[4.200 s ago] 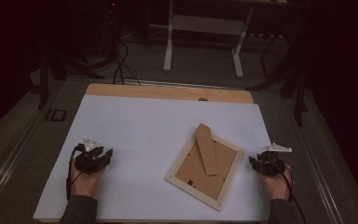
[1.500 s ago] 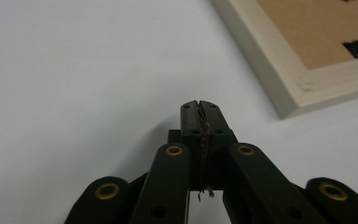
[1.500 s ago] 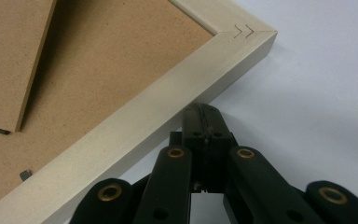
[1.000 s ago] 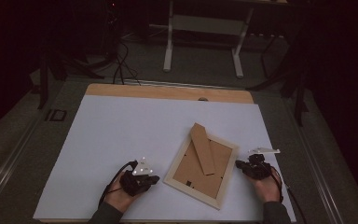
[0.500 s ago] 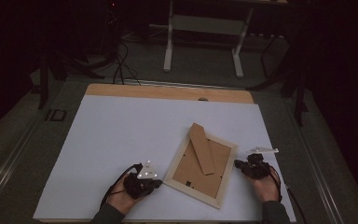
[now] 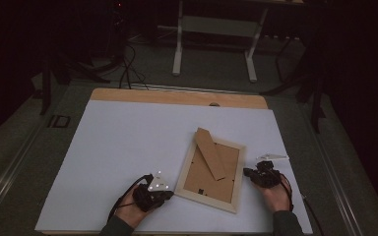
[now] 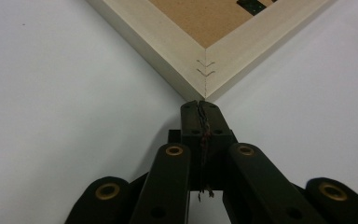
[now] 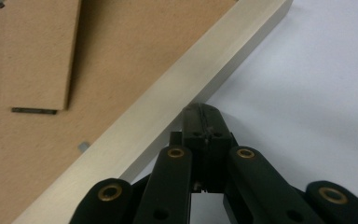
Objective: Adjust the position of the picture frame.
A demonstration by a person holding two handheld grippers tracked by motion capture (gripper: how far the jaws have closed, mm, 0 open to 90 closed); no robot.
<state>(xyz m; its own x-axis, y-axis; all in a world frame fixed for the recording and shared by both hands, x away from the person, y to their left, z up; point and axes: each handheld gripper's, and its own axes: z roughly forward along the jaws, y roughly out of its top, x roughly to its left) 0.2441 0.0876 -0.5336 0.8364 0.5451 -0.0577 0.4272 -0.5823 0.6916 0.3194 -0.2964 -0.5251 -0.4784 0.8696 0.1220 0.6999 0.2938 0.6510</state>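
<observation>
A light wooden picture frame [image 6: 211,169] lies face down on the white table, its brown backing board and folded stand [image 6: 210,153] facing up. My left gripper [image 6: 170,192] is shut, its tips touching the frame's near left corner [image 7: 204,86]. In the left gripper view the closed tips [image 7: 201,106] meet that mitred corner. My right gripper [image 6: 246,172] is shut too, tips against the frame's right side. In the right gripper view its closed tips [image 8: 200,111] press the outer edge of the frame rail [image 8: 177,105]. Neither holds anything.
The white table surface [image 6: 128,142] stretches left and behind the frame. A wooden strip [image 6: 177,97] runs along the far edge. Beyond it are a table leg stand [image 6: 214,49] and cables on a dark floor.
The left gripper has slid right, from well left of the frame up to its near left corner. The right gripper has edged in slightly toward the frame's right side. The frame has barely shifted.
</observation>
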